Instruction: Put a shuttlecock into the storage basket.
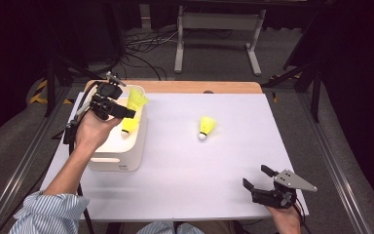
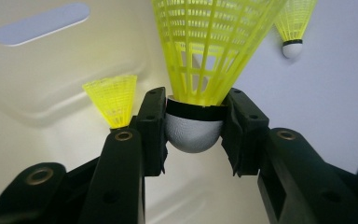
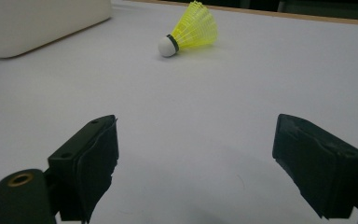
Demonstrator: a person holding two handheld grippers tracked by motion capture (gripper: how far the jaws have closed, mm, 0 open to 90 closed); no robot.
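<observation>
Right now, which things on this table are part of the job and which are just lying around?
Part of the job:
- held shuttlecock, clamped in the left gripper
- white bin, with a second shuttlecock inside
- loose shuttlecock on the white mat
- right gripper, open

Just lying about:
- floor cables
- metal stand behind the table

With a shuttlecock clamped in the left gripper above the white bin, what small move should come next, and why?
Probably lower the left gripper a little and open its jaws. It grips the held shuttlecock by its white cork, over the bin, where another shuttlecock already lies. Letting go there should drop it inside. The open right gripper could then go for the one on the table.
</observation>
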